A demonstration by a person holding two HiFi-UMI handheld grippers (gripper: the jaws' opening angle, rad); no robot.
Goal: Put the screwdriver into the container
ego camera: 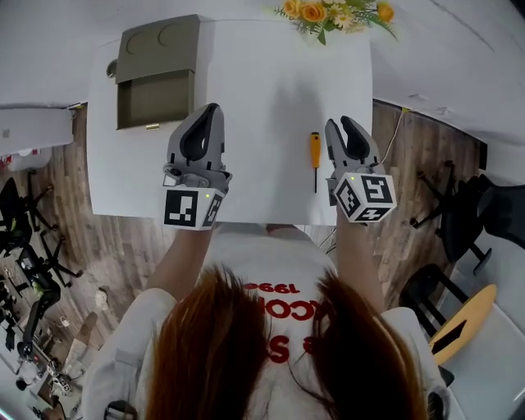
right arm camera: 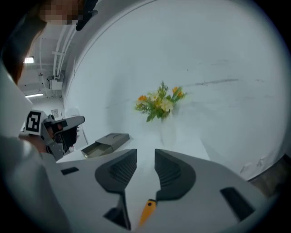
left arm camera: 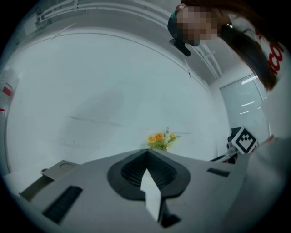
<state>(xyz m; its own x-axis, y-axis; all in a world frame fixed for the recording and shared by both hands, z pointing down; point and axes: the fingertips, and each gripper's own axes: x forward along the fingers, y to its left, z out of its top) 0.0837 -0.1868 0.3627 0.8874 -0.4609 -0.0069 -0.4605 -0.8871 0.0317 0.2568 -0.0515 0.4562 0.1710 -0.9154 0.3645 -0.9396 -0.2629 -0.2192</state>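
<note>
The screwdriver, orange-handled with a dark shaft, lies on the white table near its front edge. My right gripper hovers just to its right, open with nothing between its fingers. In the right gripper view the orange handle shows low down under the parted jaws of the right gripper. The container, an olive box with its drawer pulled out, sits at the table's back left. My left gripper is shut and empty, a little in front of the container.
A bunch of yellow and orange flowers stands at the table's back edge. Black chairs stand on the wood floor to the right, more of them to the left. The person's body is close against the table's front edge.
</note>
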